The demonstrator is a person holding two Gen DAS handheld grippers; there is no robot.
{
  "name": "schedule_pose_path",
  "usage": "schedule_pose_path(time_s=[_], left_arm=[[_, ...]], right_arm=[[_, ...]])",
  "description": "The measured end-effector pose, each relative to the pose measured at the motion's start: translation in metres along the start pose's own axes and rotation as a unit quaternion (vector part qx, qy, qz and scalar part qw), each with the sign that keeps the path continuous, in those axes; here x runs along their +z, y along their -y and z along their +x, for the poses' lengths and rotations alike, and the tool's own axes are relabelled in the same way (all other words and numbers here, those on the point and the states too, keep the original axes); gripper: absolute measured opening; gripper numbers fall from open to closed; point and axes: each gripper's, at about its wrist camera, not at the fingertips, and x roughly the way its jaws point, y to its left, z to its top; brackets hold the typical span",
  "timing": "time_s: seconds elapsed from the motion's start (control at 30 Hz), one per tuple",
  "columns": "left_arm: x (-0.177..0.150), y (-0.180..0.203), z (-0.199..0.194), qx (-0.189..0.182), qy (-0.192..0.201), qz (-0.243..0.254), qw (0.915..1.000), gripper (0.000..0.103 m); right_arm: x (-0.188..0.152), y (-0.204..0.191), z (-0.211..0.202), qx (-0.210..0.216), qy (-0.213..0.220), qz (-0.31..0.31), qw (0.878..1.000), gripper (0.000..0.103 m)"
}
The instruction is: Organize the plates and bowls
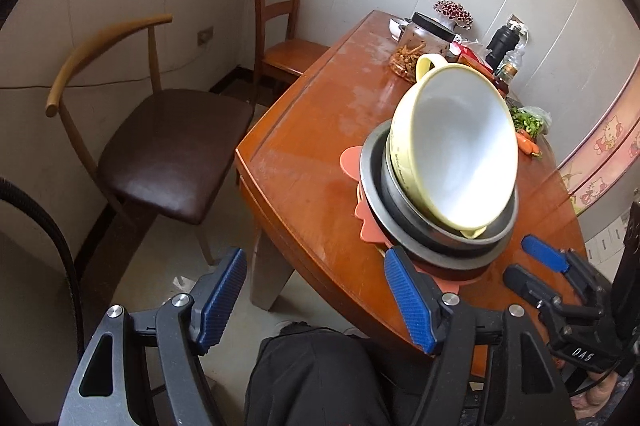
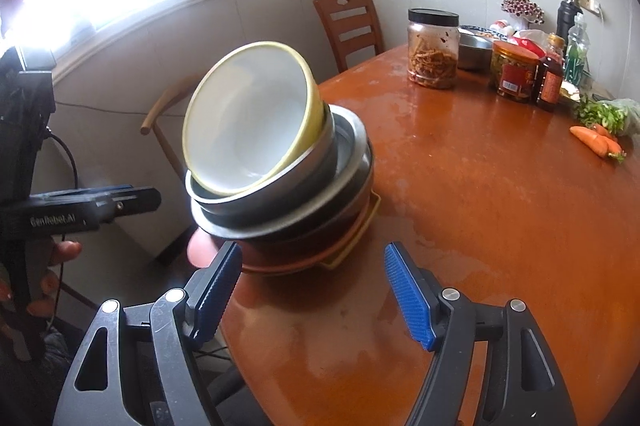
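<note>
Yellow on the outside and white within, the top bowl (image 1: 454,150) leans steeply in the stack, its mouth tipped toward my two grippers. It sits in a nest of steel bowls (image 2: 280,186), which rest on a dark wide dish (image 1: 436,246) and an orange plastic plate (image 1: 352,162) near the table (image 2: 460,186) corner.

My left gripper (image 1: 314,300) points down and forward, off the table's corner; its blue pads stand well apart with nothing between them but floor and my dark-trousered knee (image 1: 316,378) below. Its right pad (image 1: 408,300) lies just in front of the stack's near rim, and I cannot tell whether it touches.

My right gripper (image 2: 310,290) also slants downward, toward the table edge. Its jaws are opening and empty, only bare tabletop between the pads; the stack stands just ahead and to the left, the left pad (image 2: 216,290) close beneath the dish's rim. My left hand (image 2: 48,266) shows far left in this view, fingers wrapped on its gripper's handle.

Beyond the stack, well clear of both grippers, stand a black-lidded jar (image 2: 432,50), sauce bottles (image 2: 550,78), greens and carrots (image 2: 598,140). Two chairs (image 1: 168,142) wait off to the left.
</note>
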Motion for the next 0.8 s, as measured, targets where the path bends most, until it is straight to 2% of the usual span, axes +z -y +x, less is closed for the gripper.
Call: schedule_pose_path(time_s=[0.4, 0.67, 0.8], left_arm=[[0.024, -0.002, 0.037, -0.05, -0.036, -0.012, 0.9981, 0.071], [0.033, 0.003, 0.049, -0.061, -0.042, 0.026, 0.9969, 0.071], [0.038, 0.007, 0.056, -0.08, -0.048, 0.044, 0.9947, 0.071]], right_arm=[[-0.002, -0.001, 0.012, 0.018, -0.009, -0.013, 1.0, 0.075], [0.002, -0.003, 0.026, 0.029, -0.015, -0.034, 0.999, 0.075], [0.004, 0.001, 0.035, 0.04, -0.013, -0.037, 0.998, 0.077]])
